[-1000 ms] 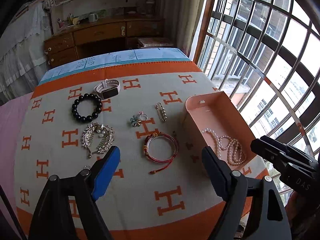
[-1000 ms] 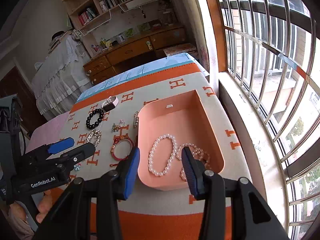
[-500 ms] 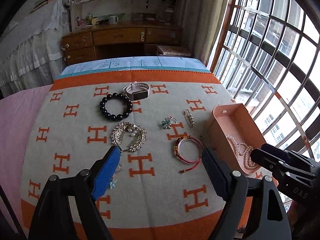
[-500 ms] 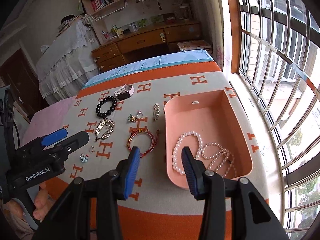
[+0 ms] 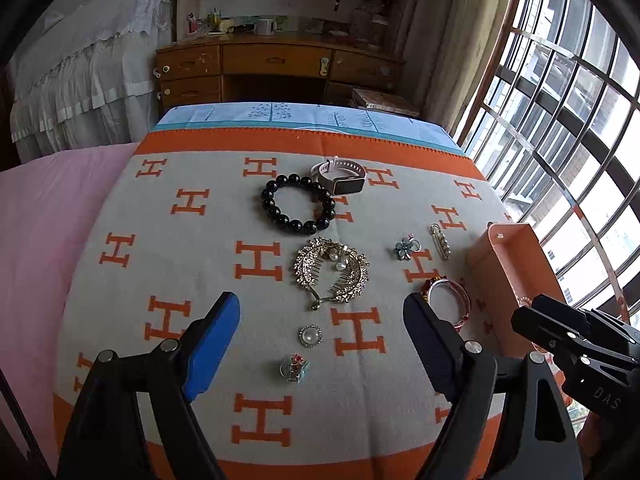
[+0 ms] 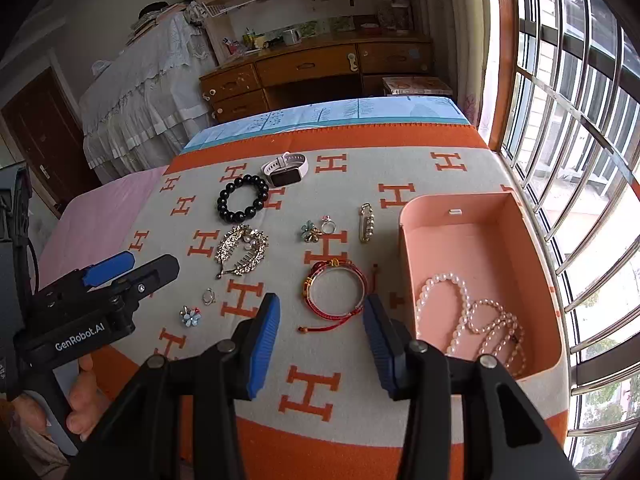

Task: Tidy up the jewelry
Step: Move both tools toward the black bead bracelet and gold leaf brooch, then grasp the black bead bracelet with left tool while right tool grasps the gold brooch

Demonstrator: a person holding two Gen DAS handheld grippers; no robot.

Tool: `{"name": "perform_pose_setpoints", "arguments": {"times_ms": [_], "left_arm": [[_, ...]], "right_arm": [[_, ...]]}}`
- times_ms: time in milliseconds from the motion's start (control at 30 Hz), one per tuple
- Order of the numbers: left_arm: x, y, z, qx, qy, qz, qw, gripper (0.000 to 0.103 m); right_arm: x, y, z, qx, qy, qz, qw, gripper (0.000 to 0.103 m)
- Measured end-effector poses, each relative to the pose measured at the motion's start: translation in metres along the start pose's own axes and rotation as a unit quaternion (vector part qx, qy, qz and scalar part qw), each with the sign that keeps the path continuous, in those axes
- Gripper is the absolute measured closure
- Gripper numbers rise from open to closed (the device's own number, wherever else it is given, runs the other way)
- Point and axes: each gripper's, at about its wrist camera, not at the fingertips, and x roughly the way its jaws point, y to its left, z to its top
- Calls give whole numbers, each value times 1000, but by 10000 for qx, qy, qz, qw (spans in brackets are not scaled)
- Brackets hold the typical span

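Observation:
A pink box [image 6: 520,240] stands at the right of the orange-and-grey blanket and holds pearl necklaces [image 6: 472,316]. Loose on the blanket lie a red bracelet [image 6: 334,292], a black bead bracelet [image 5: 298,204], a white smartwatch [image 5: 340,176], a gold hair comb [image 5: 332,270], a flower ring [image 5: 406,248], a pin brooch [image 5: 440,240], a round pearl piece [image 5: 310,336] and a small blue flower piece [image 5: 295,367]. My left gripper [image 5: 320,340] is open and empty, above the two small pieces. My right gripper [image 6: 320,340] is open and empty, just short of the red bracelet.
The blanket [image 5: 256,420] covers a table whose front edge is close below both grippers. A pink bed [image 5: 40,220] lies to the left. A wooden desk [image 5: 272,64] stands behind and barred windows [image 6: 580,120] run along the right.
Both grippers have swung left across the blanket. The left one went from the red bracelet to the small pieces near the comb; the right one went from the box to the red bracelet.

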Motion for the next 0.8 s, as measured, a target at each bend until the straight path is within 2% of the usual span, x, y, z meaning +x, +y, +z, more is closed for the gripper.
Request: {"name": "perform_pose_setpoints", "arguments": {"times_ms": [267, 467, 600, 800], "left_arm": [[9, 31, 12, -202, -21, 218, 9996, 21], [14, 47, 32, -103, -182, 804, 9965, 21], [17, 62, 57, -139, -271, 1041, 9941, 21], [41, 79, 97, -265, 19, 965, 9950, 21]], "right_arm": [[13, 19, 8, -147, 88, -2, 9999, 59], [21, 19, 24, -78, 86, 12, 9999, 59], [32, 18, 45, 27, 243, 167, 9996, 59], [50, 23, 86, -46, 398, 295, 9988, 59]]}}
